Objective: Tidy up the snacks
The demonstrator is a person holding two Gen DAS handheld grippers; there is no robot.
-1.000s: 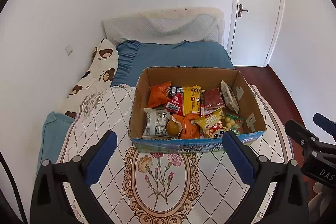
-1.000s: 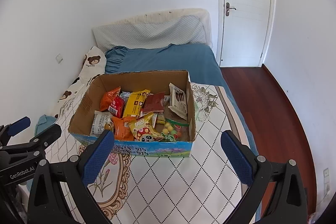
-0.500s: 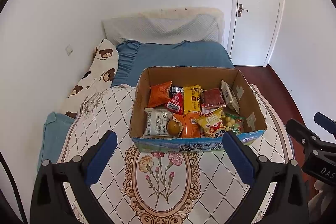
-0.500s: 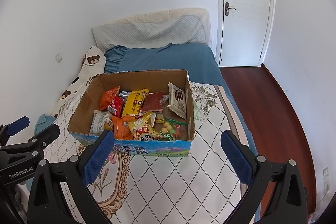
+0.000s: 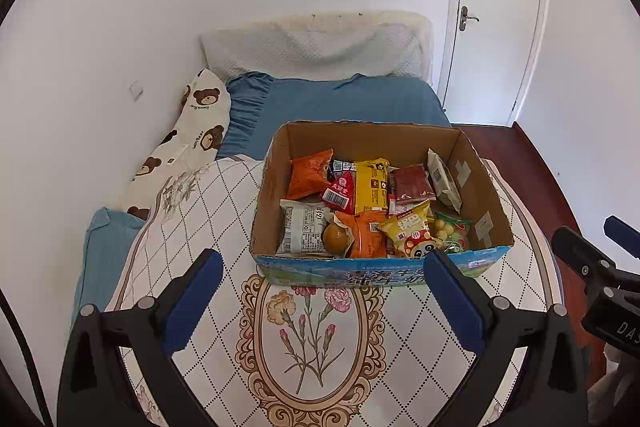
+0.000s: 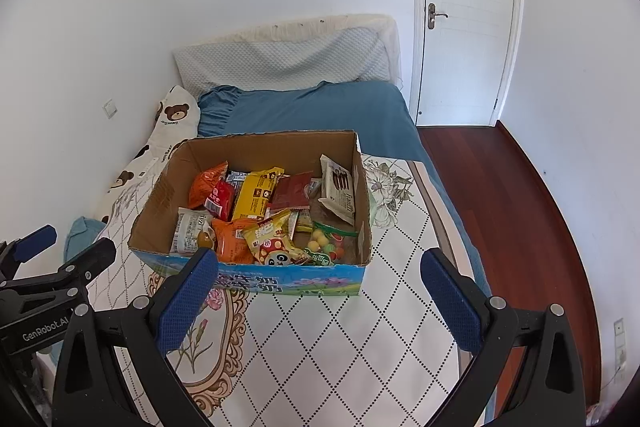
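The snack box [image 5: 382, 269] lies straight ahead of the left gripper [image 5: 320, 297]; both grippers' fingers are spread wide, holding nothing.

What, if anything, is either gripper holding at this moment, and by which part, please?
Nothing is held. The left gripper and the right gripper both stand open and empty, short of the cardboard box; every snack lies inside it.
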